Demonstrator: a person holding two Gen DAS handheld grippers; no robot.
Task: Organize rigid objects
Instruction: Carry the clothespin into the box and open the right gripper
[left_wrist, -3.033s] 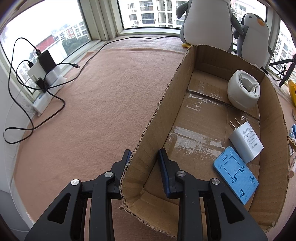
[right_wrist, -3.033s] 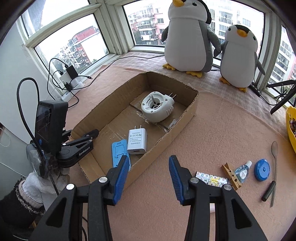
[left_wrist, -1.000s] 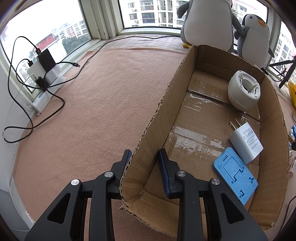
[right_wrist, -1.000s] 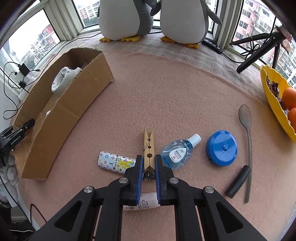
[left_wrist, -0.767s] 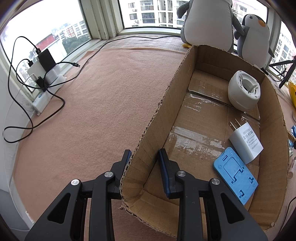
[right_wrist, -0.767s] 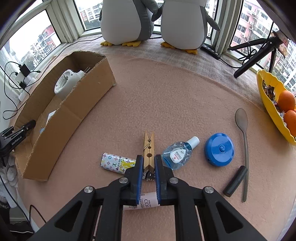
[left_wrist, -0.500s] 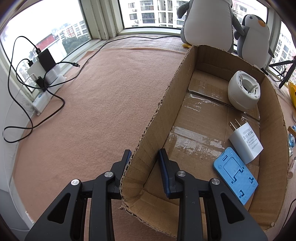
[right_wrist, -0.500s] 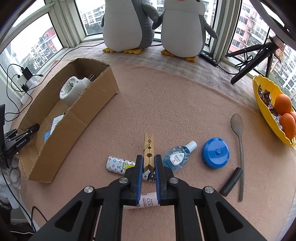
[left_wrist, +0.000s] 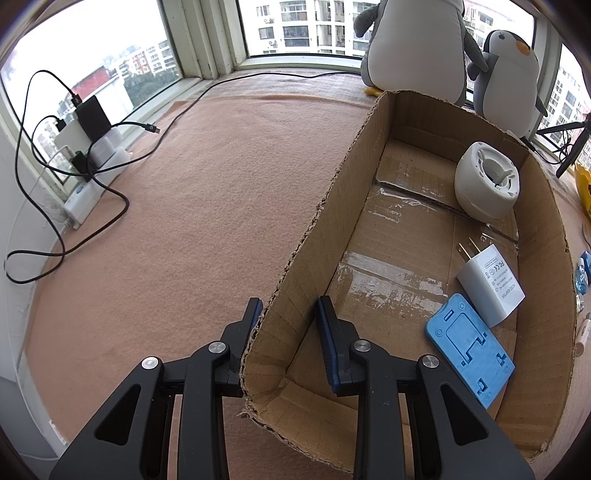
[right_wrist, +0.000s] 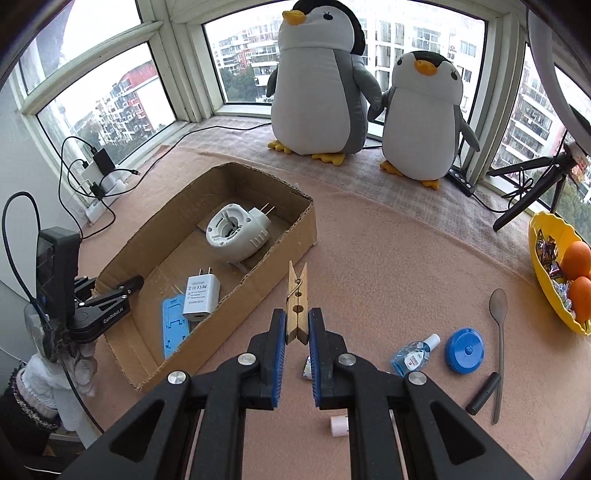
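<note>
My right gripper (right_wrist: 297, 325) is shut on a wooden clothespin (right_wrist: 297, 302) and holds it in the air beside the cardboard box (right_wrist: 280, 266). The box holds a white round plug-in device (right_wrist: 236, 236), a white charger (right_wrist: 201, 293) and a blue plastic stand (right_wrist: 173, 325). My left gripper (left_wrist: 290, 314) is shut on the box's left wall (left_wrist: 325, 221) near its front corner, one finger inside and one outside. The same device (left_wrist: 485, 186), charger (left_wrist: 489, 284) and stand (left_wrist: 469, 347) show in the left wrist view.
On the pink mat lie a small clear bottle (right_wrist: 415, 354), a blue tape measure (right_wrist: 464, 350), a spoon (right_wrist: 498, 332), a black stick (right_wrist: 483, 393) and a white tube (right_wrist: 338, 424). A yellow fruit bowl (right_wrist: 546, 273) is at right, two plush penguins (right_wrist: 321, 85) at back, chargers and cables (left_wrist: 85, 147) at left.
My right gripper has lifted the clothespin off the mat and carried it left toward the box. The left gripper and the box have not moved.
</note>
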